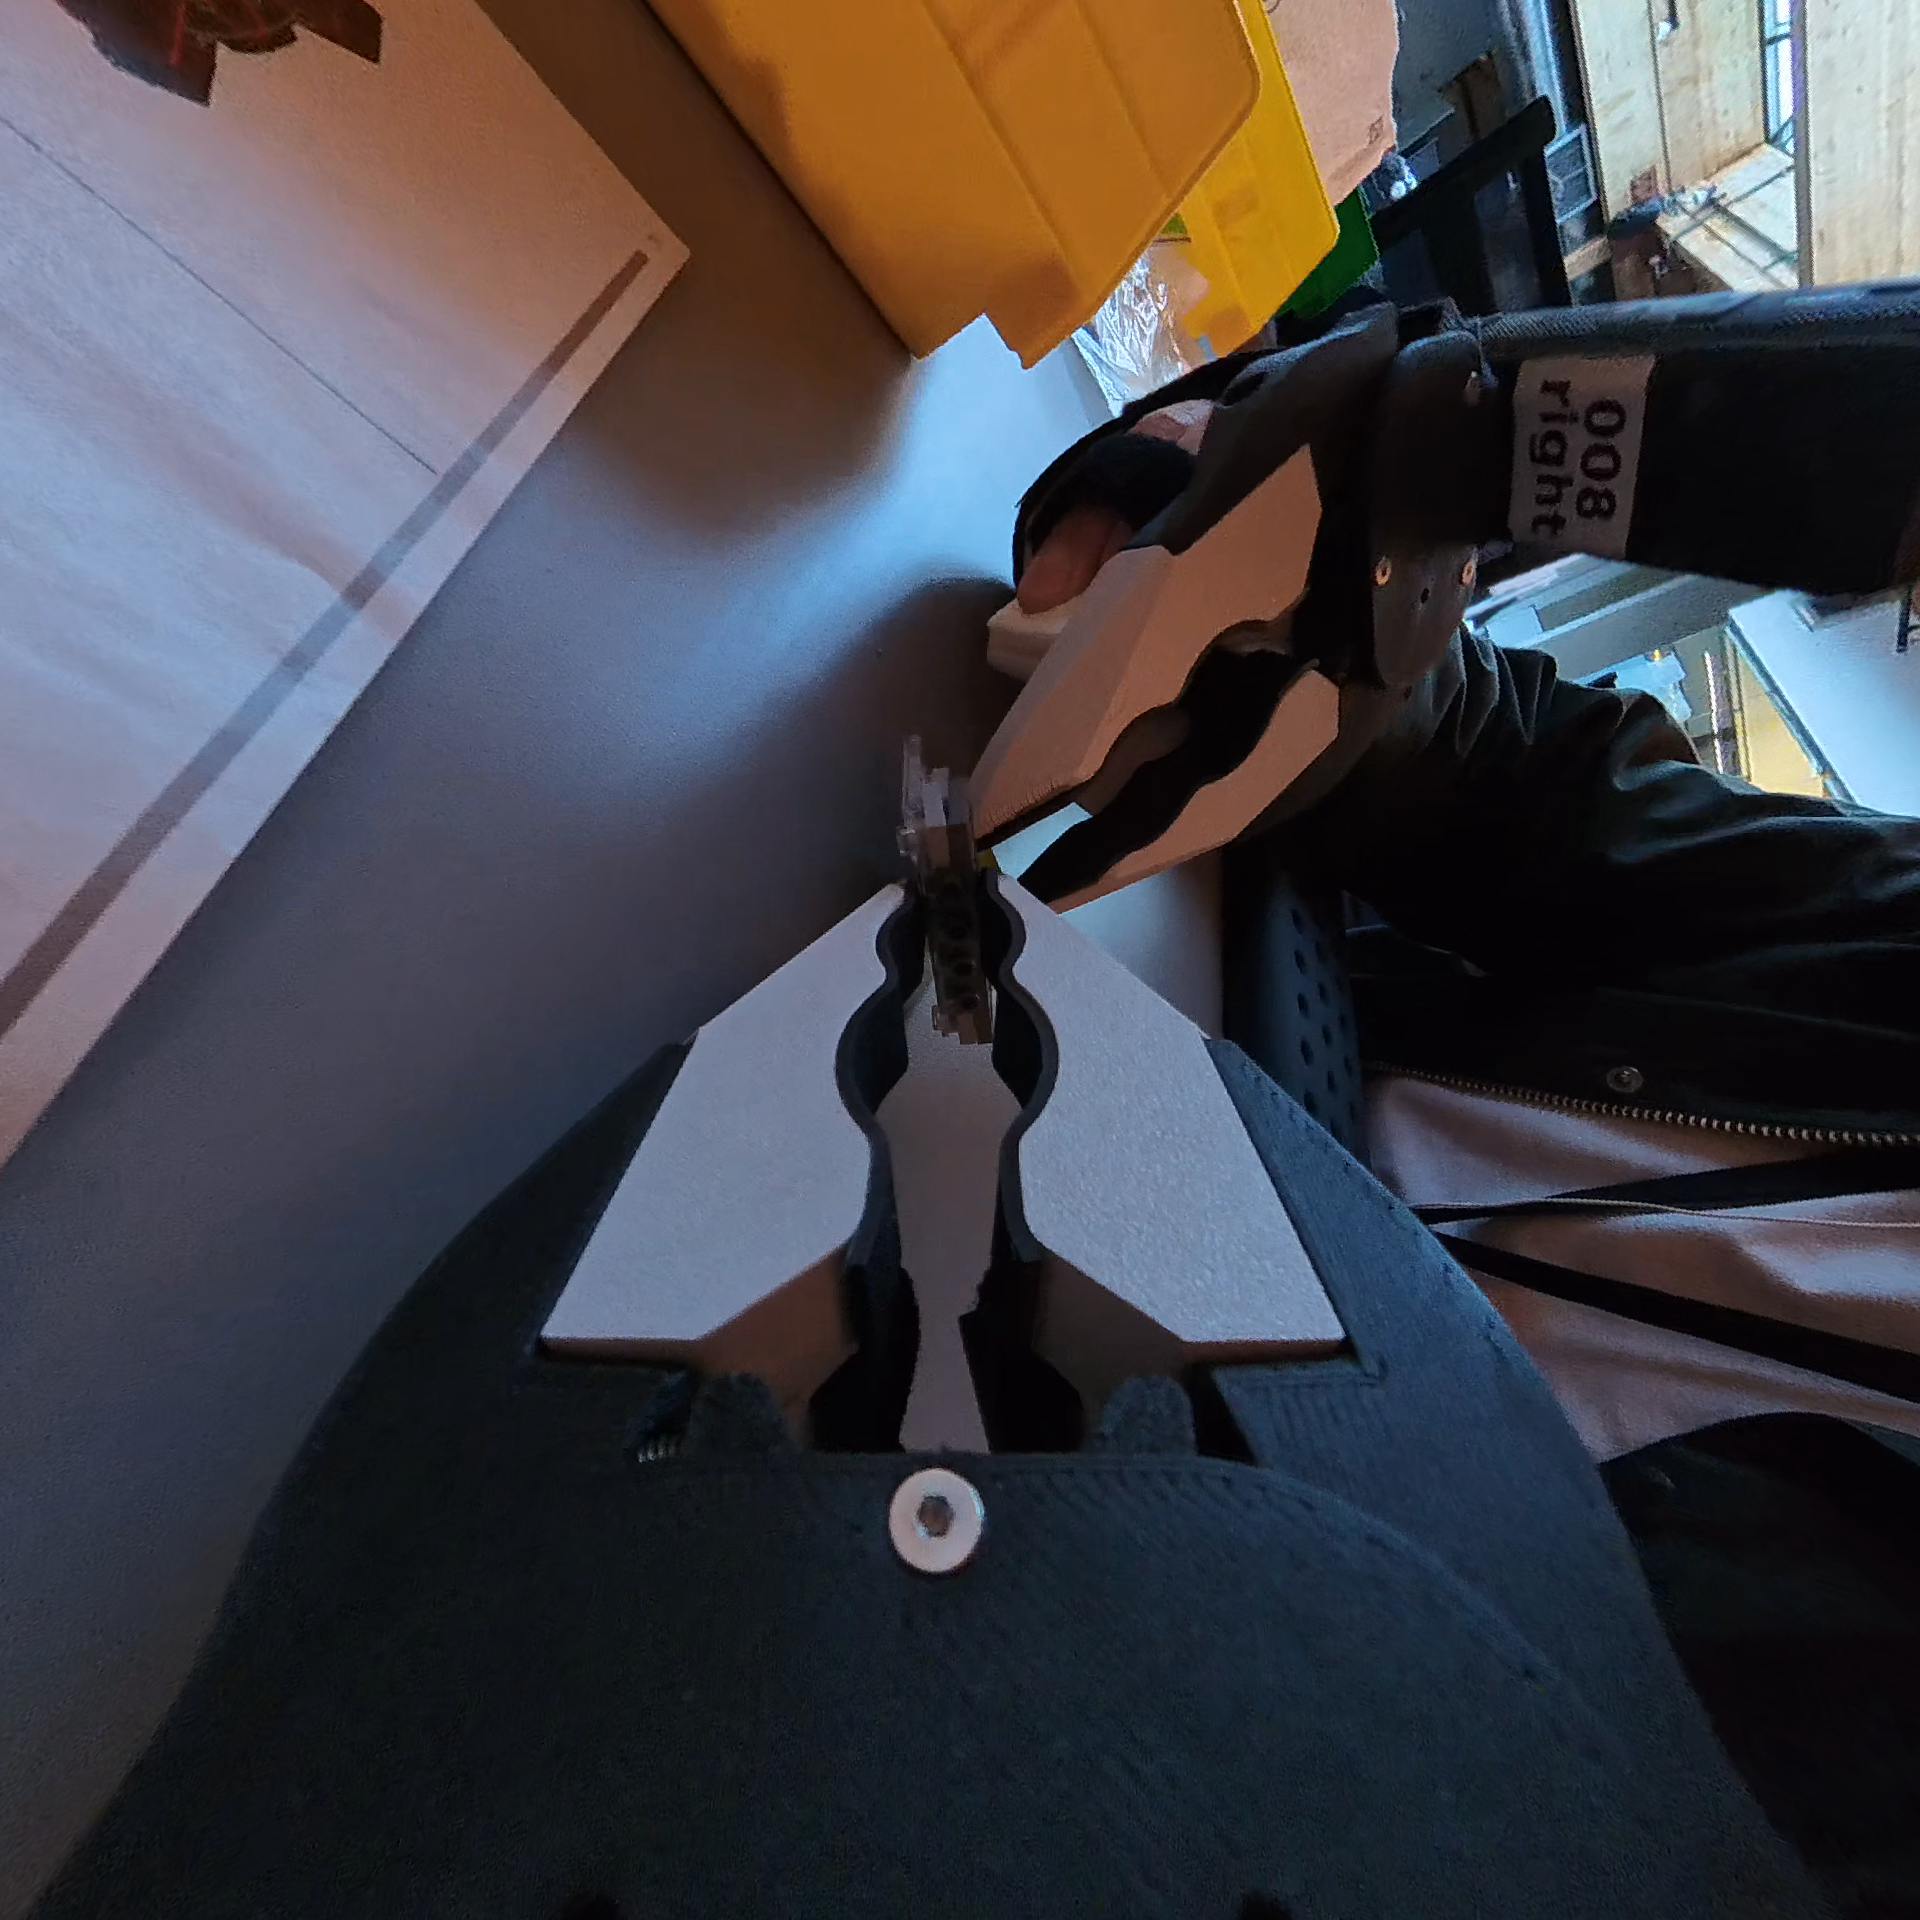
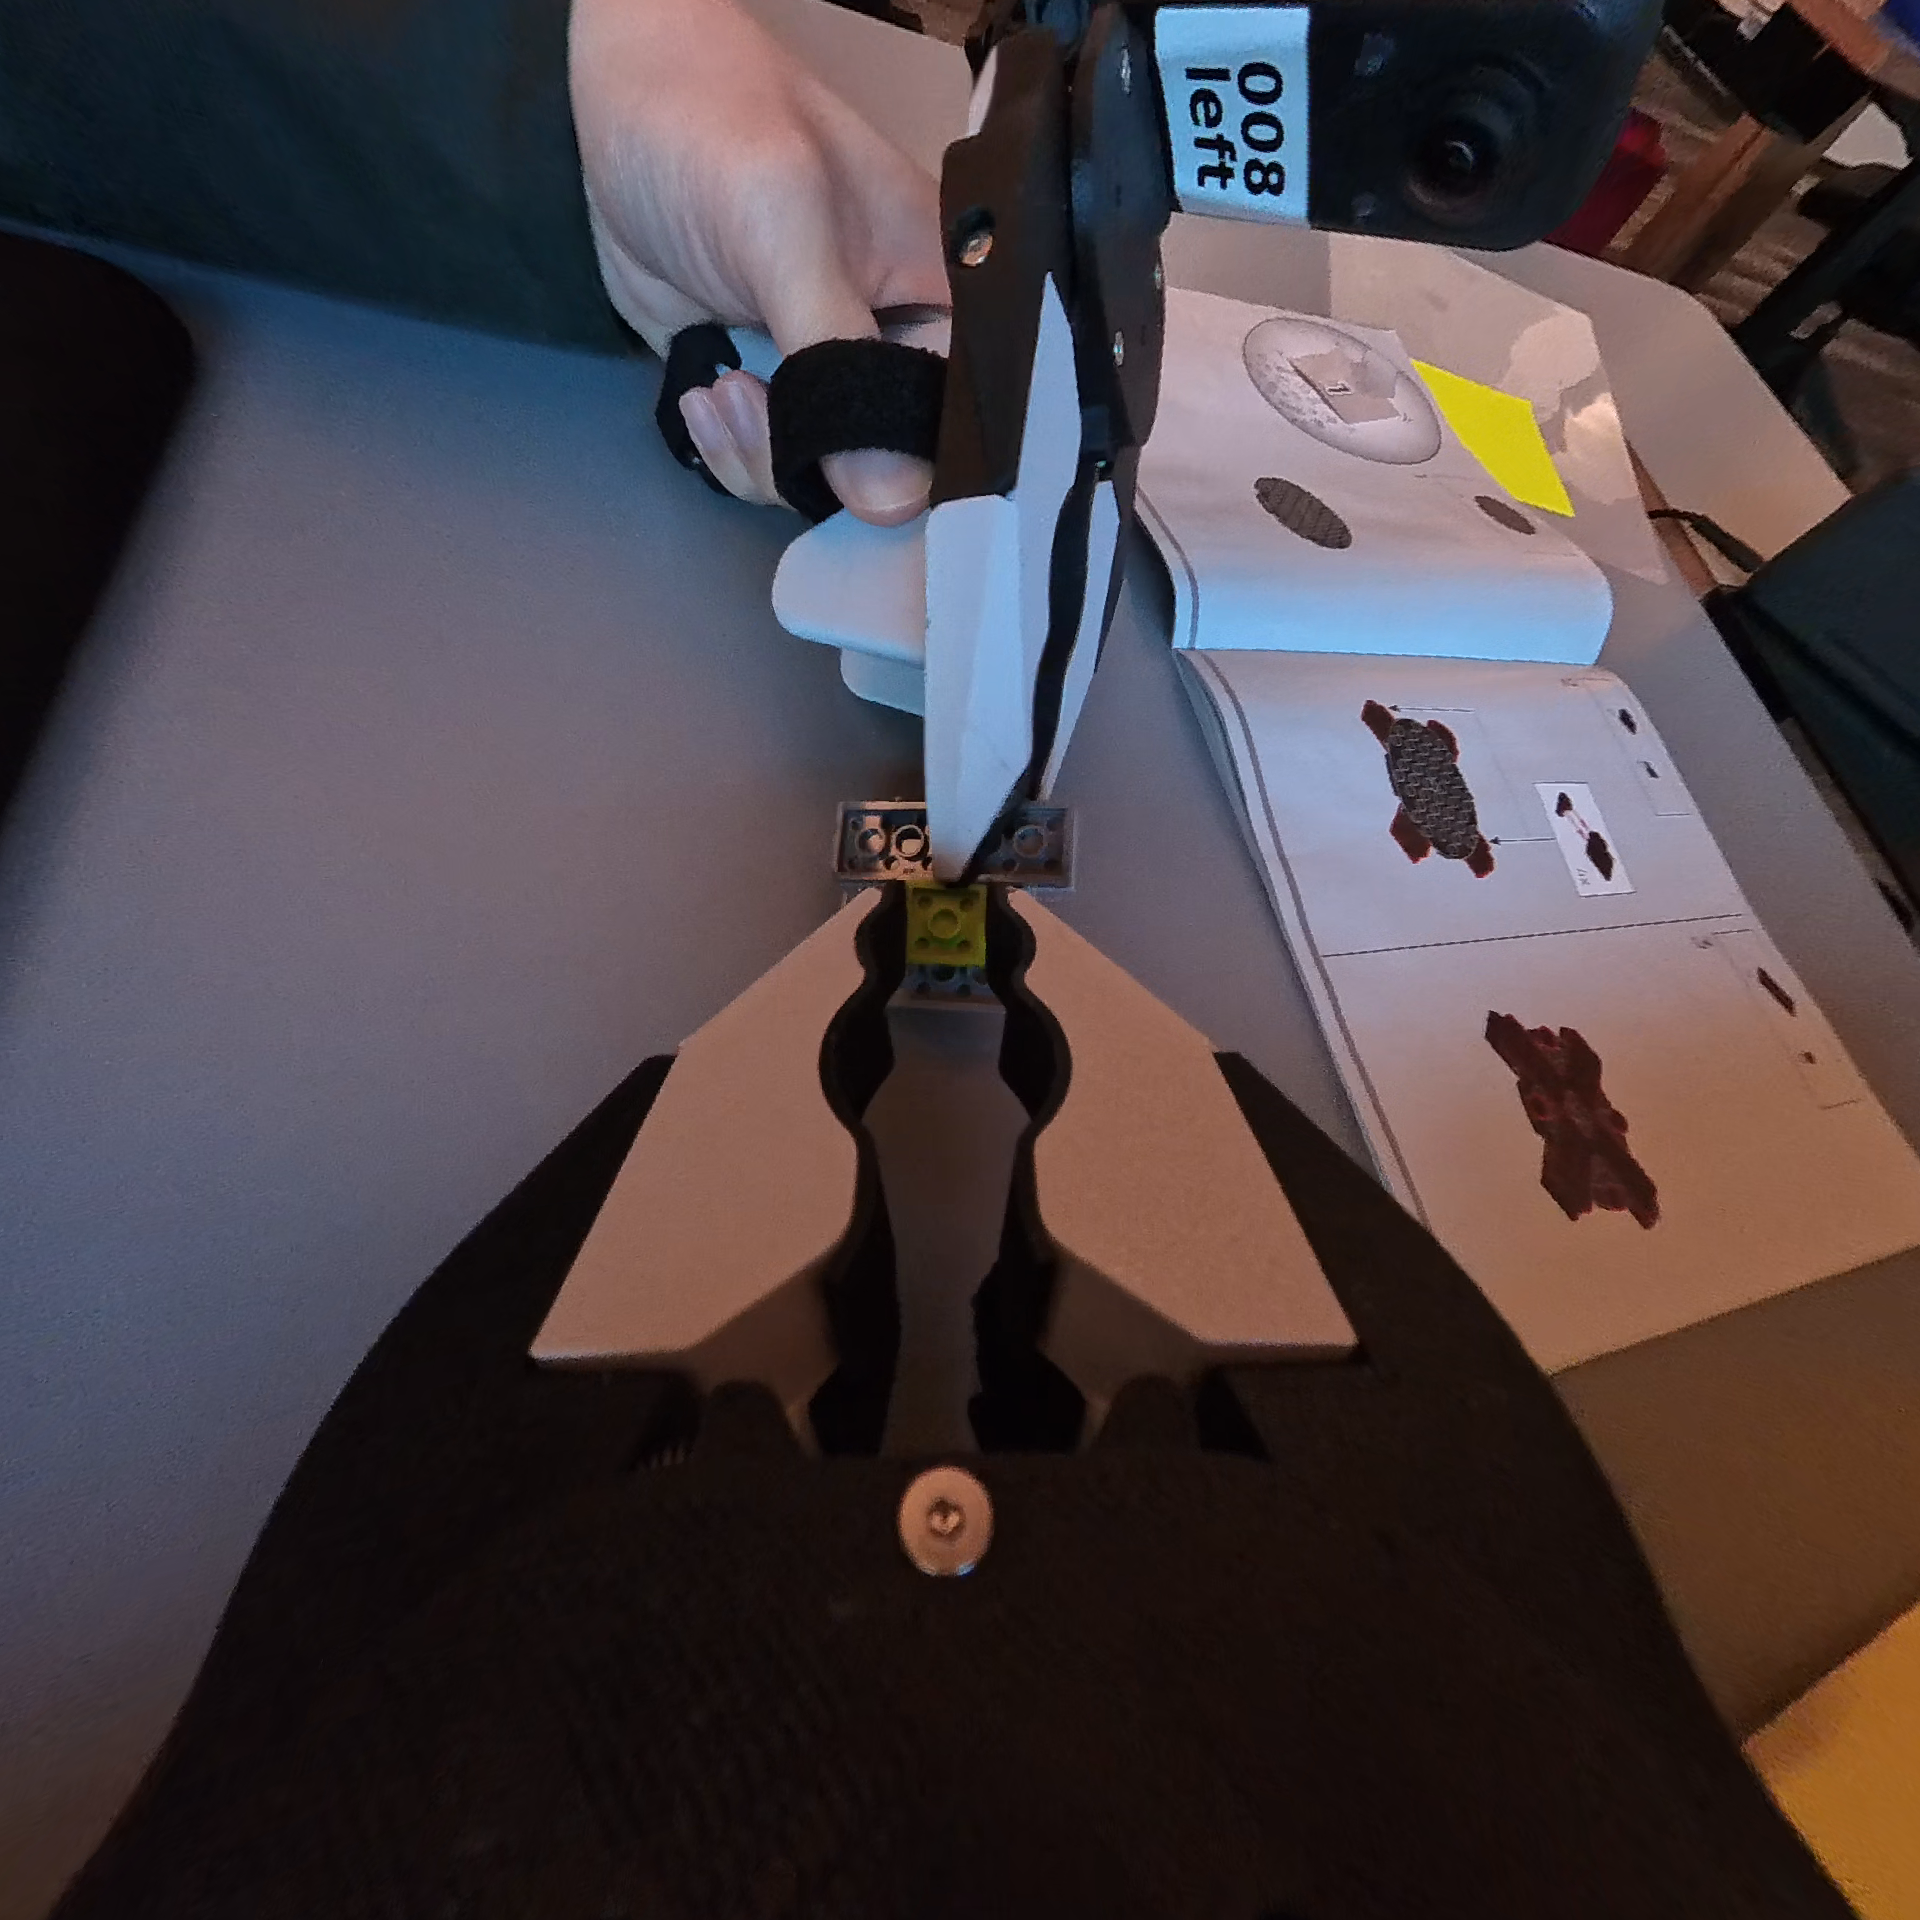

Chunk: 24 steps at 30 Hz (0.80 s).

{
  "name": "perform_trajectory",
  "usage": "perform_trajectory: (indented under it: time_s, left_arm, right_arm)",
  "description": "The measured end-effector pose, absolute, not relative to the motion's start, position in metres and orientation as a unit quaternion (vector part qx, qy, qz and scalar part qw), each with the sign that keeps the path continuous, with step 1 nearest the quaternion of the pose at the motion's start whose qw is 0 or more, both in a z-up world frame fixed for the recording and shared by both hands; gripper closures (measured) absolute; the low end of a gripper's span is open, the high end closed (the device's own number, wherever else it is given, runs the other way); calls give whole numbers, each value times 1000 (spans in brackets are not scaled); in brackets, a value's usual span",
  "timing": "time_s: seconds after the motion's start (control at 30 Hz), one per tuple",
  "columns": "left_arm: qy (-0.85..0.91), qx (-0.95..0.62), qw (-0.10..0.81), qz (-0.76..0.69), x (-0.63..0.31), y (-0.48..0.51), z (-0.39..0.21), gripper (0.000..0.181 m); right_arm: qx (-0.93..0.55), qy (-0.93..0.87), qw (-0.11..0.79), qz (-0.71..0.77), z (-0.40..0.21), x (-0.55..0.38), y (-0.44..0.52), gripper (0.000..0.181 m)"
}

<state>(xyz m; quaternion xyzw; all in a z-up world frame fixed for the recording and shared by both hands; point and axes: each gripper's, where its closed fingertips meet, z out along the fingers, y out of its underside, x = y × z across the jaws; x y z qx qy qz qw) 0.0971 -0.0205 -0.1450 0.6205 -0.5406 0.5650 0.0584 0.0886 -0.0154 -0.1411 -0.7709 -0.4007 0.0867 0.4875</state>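
Observation:
My left gripper (image 1: 951, 899) is shut on a grey studded plate (image 1: 954, 951), which it holds edge-on above the grey table (image 1: 623, 727). In the right wrist view the left gripper (image 2: 966, 862) comes down from above onto the middle of this plate (image 2: 873, 842). My right gripper (image 2: 943, 914) is shut on a small yellow-green brick (image 2: 945, 930), with a grey piece (image 2: 943, 982) just behind it between the fingers. The brick touches the plate's near edge. In the left wrist view the right gripper (image 1: 997, 847) comes in from the right, its tips against the plate.
An open instruction booklet (image 2: 1507, 935) lies on the table to the right, with a yellow sticky note (image 2: 1496, 436) on its far page; it also shows in the left wrist view (image 1: 260, 364). Yellow bins (image 1: 987, 156) stand at the table's far side. A person's dark jacket (image 1: 1558, 935) is close. My two grippers' fingertips are within a few centimetres of each other. Both grippers' tips are roughly 35 cm from the yellow sticky note (image 2: 1496, 436).

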Motion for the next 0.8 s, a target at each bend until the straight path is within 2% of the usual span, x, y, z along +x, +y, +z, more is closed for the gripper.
perform_trajectory:
  time_s: [0.23, 0.4, 0.8]
  left_arm:
    - [-554, 611, 59, 562, 96, -24, -145, 173]
    - [-527, 631, 61, 566, 96, -13, -146, 173]
    - [-517, 634, 82, 569, 93, -11, -147, 173]
  right_arm:
    - [-778, -392, 469, 147, -141, 87, -20, 167]
    - [-776, -434, 452, 74, -148, 101, -25, 167]
    - [-696, -421, 576, 87, -75, 91, -39, 167]
